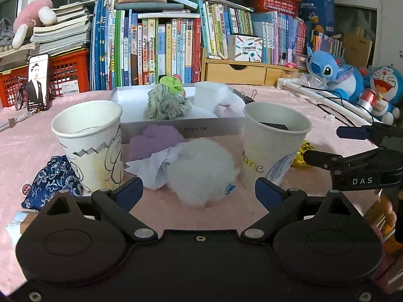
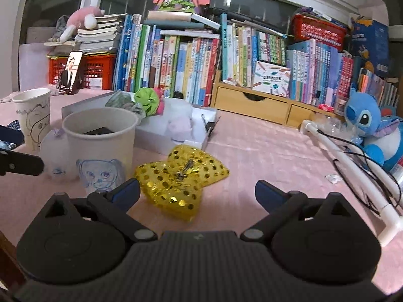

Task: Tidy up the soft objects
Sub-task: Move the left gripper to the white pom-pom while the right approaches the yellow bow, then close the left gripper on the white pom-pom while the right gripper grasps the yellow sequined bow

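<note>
My left gripper point(image 1: 199, 192) is open and empty, its fingertips on either side of a white fluffy pompom point(image 1: 201, 171) on the pink cloth. A crumpled white paper point(image 1: 153, 168) and a purple soft piece point(image 1: 153, 141) lie just behind it. The white box point(image 1: 181, 125) beyond holds a green patterned scrunchie point(image 1: 166, 103), a bright green one point(image 1: 172, 81) and white soft pieces point(image 1: 221, 100). My right gripper point(image 2: 197, 193) is open and empty, just in front of a yellow sequined bow point(image 2: 176, 176). The box point(image 2: 156, 136) shows behind it.
Two paper cups point(image 1: 88, 141) point(image 1: 272, 138) flank the pompom; the right one holds a dark object. A blue patterned pouch point(image 1: 53, 181) lies at left. A phone point(image 1: 37, 83), books, red crates, a wooden drawer unit point(image 2: 252, 105), Stitch plush point(image 2: 370, 123) and white tube point(image 2: 352, 171) ring the table.
</note>
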Tool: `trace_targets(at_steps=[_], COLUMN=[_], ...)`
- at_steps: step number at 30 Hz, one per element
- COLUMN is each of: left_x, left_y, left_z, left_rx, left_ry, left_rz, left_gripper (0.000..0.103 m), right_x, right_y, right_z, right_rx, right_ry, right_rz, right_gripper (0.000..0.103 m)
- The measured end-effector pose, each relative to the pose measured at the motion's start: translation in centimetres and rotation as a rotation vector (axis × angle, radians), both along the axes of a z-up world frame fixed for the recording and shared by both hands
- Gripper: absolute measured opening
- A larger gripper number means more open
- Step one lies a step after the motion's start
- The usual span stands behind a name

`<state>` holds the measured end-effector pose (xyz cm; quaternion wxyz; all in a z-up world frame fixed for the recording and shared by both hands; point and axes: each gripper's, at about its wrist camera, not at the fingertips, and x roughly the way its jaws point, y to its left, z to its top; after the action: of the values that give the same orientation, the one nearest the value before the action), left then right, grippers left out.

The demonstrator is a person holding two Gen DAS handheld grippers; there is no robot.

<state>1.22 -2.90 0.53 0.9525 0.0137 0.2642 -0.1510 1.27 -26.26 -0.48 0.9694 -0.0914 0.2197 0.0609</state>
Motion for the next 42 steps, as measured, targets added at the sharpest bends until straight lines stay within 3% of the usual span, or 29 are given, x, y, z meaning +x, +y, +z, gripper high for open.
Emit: trace_targets(at_steps=[5,12,17,23,32,42], left_x=[0.7,1.6,2.0,1.7,1.1,0.1], left_y=[-0.1,0.0,0.2,0.7,0.6,1.0], left_z=[-0.5,-1.4,-1.7,-2.1,-1.7,-1.2], left_rx=[-0.017,-0.045,-0.079,-0.132,-0.106,-0.096], left_ry=[0.018,0.051,0.072,0.078,0.059,0.047], left_rz=[0.005,-0.003,-0.005,0.009,-0.001,-0.007], left_gripper=[0.084,0.072,0.055,0.047,0.043,0.042], right_x=[0.7,1.3,1.3,0.8,1.0,0.5], right_y=[0.3,0.3,0.3,1.2,0.5,0.1], right_z=[-0.6,-1.1,-1.3,-1.6,-1.4,-1.1], right_rx=[0.01,0.037,0.053,0.035,0.092,0.114], right_ry=[0.025,0.041,0.045,0.038,0.038,0.031], right_rz=[0.009,0.021,0.05,0.107,0.052,0.027], right_gripper=[0.091,0.086,0.079,0.075,0.059,0.048])
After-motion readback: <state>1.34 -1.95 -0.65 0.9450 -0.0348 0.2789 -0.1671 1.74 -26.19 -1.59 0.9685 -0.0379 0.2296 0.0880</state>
